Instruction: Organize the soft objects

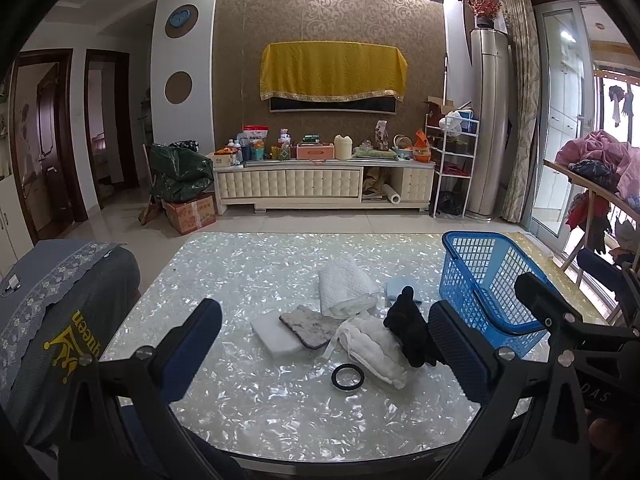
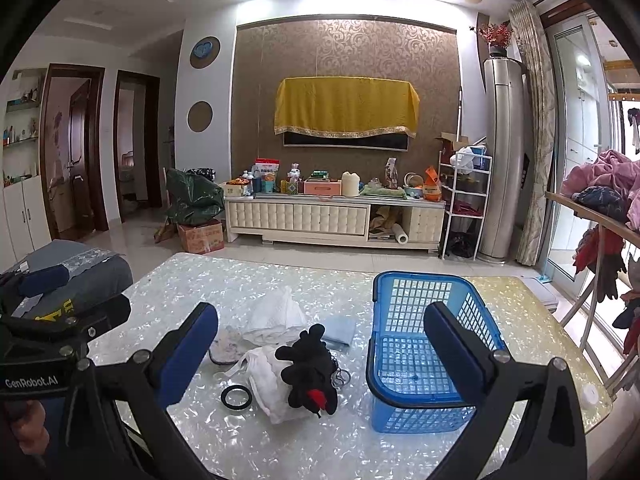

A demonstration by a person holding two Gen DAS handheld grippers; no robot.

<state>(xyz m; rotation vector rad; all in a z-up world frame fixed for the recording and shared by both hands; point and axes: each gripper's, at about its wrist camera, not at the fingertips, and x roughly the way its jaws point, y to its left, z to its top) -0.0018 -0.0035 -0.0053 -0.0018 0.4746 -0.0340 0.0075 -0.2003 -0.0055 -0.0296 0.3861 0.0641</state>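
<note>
A black plush toy (image 2: 310, 368) with a red spot and a keyring lies on a white cloth (image 2: 266, 380) mid-table; both also show in the left wrist view, the toy (image 1: 408, 330) and the cloth (image 1: 374, 346). A rolled white towel (image 1: 346, 288), a white foam block (image 1: 276, 332), a grey-brown pad (image 1: 310, 326) and a light blue cloth (image 2: 340, 332) lie around them. An empty blue basket (image 2: 424, 344) stands to the right. My left gripper (image 1: 326, 340) and my right gripper (image 2: 320, 348) are open and empty, above the table's near side.
A black ring (image 2: 236, 397) lies near the white cloth. A grey cushioned chair (image 1: 60, 320) stands at the table's left. A rack with clothes (image 2: 600, 208) stands at the right. A TV cabinet (image 2: 336, 216) is beyond the shiny table (image 2: 280, 440).
</note>
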